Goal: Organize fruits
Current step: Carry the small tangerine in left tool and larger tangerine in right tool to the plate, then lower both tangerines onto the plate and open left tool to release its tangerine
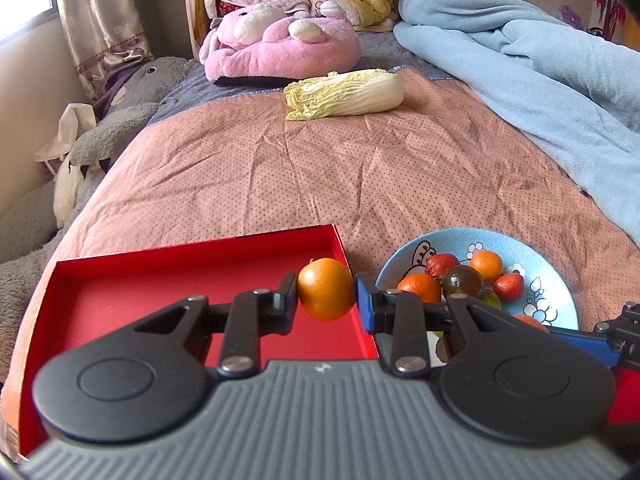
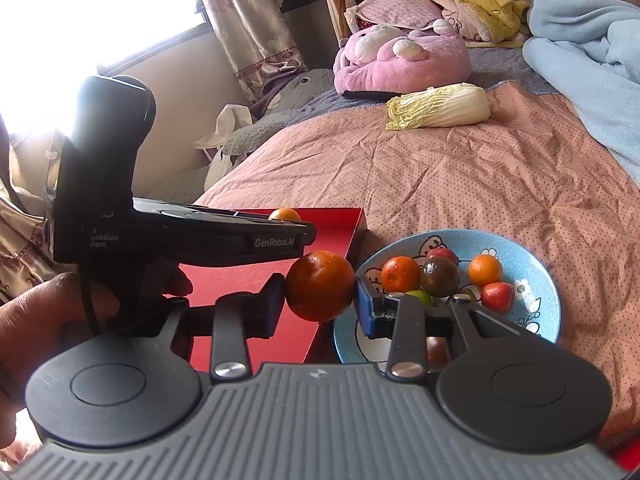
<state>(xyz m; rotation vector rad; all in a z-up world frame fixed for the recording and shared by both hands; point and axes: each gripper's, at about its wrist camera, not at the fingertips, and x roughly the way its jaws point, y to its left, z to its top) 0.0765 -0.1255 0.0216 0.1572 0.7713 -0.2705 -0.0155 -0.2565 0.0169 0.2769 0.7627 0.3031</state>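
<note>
Holding an orange (image 1: 326,289) between the pads of our left gripper (image 1: 326,294), we have its jaws closed tight on the fruit, which hangs over the right-hand wall of the red box (image 1: 160,276), near its far corner. Our right gripper (image 2: 321,296) is likewise clamped on a second, darker orange (image 2: 320,286), pressed on both sides by its black and blue pads, and it sits above the gap between the box's right wall and the blue bowl (image 2: 536,280). From the right wrist view we see the left gripper's black body reaching across the box, with the person's hand (image 2: 48,320) wrapped around its handle at the left edge. Inside the bowl, just right of the box, we count more small oranges, reddish fruits, a dark round fruit and a green one partly hidden behind the gripper fingers. Box and bowl both rest on a pink dotted bedspread (image 1: 280,176). Farther back on the bedspread lies a napa cabbage (image 1: 344,94), well apart from the fruit, and behind it a pink plush toy (image 1: 276,46). A light blue blanket (image 1: 540,76) is heaped along the right side of the bed, and a grey plush toy (image 1: 132,112) lies at the left edge below the curtain (image 1: 96,20).
</note>
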